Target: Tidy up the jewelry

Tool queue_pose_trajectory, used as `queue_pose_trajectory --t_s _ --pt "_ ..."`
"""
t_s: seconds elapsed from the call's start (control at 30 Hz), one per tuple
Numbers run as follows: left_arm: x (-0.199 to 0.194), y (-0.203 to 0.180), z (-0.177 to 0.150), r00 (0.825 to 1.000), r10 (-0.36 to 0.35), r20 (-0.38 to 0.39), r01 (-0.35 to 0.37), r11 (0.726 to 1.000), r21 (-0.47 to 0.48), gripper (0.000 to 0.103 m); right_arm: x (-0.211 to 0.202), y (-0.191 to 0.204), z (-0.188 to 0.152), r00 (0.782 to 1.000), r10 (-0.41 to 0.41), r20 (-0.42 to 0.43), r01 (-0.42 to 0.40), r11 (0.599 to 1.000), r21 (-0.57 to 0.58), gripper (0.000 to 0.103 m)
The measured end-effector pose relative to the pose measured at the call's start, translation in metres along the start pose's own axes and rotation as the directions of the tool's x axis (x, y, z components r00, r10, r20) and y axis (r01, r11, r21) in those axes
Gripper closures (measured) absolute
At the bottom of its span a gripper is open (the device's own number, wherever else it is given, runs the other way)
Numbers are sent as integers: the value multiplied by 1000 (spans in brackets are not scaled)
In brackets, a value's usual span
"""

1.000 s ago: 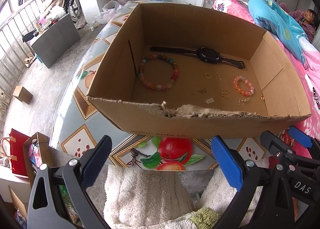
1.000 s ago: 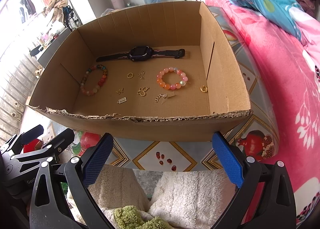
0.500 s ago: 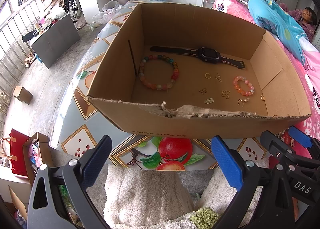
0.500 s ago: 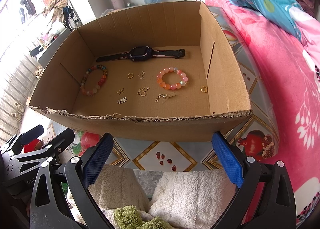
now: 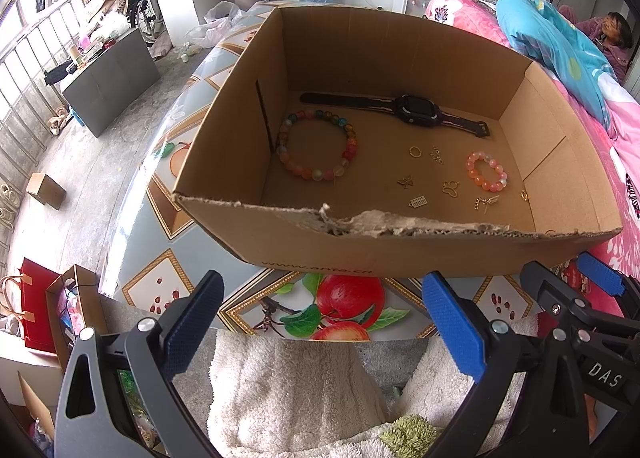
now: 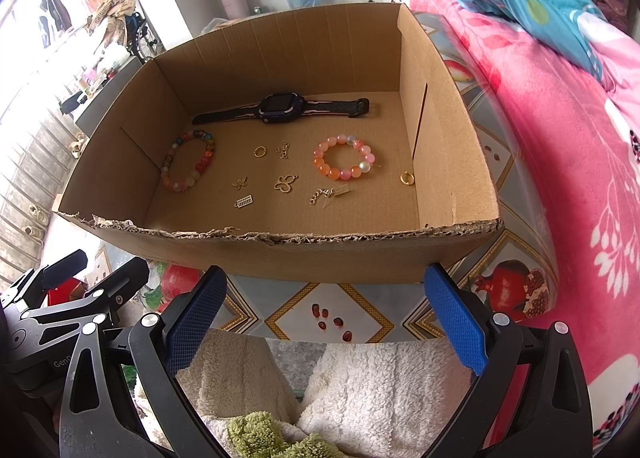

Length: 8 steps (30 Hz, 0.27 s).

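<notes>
Two grippers hang side by side short of the cardboard box [image 5: 400,254], the left gripper [image 5: 320,322] and the right gripper [image 6: 326,314] each with jaws wide apart and holding nothing. Across the last second nothing shifts: box, jewelry and both tools sit just as they did, so the sorting stands at a pause, and whether these pieces are already laid out as wanted or await grouping cannot be settled from how they lie. All the jewelry rests on the box floor on the fruit-patterned table [image 6: 340,314]: a dark watch [image 6: 280,107] along the far wall, a multicoloured bead bracelet [image 5: 318,149] near the left wall, a pink bead bracelet [image 6: 345,161] toward the right, and small gold charms [image 6: 286,182] scattered between, apart from one another. From the right wrist a gold ring [image 6: 407,177] beside the right wall shows clearly; from the left wrist it is tiny. Only the left view takes in the floor, a red bag [image 5: 38,298] and a person on the bed behind.
</notes>
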<state>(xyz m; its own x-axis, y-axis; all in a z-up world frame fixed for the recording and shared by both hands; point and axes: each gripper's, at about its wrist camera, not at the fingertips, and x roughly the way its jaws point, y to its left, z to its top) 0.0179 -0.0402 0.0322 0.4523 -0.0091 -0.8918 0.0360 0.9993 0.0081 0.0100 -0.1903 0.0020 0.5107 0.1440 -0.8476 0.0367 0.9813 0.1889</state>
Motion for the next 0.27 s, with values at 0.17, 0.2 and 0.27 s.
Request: queue_pose_trajectory --t_s 0.17,0.2,0.27 --pt "0 0 0 1000 0 0 0 1000 1 6 0 0 0 1000 1 0 -1 1000 0 8" --pt "0 0 0 1000 0 1 0 1000 1 6 0 0 0 1000 1 0 -1 1000 0 8" --pt "0 -1 0 1000 1 0 -1 1000 1 6 0 0 0 1000 1 -1 -1 1000 -1 8"
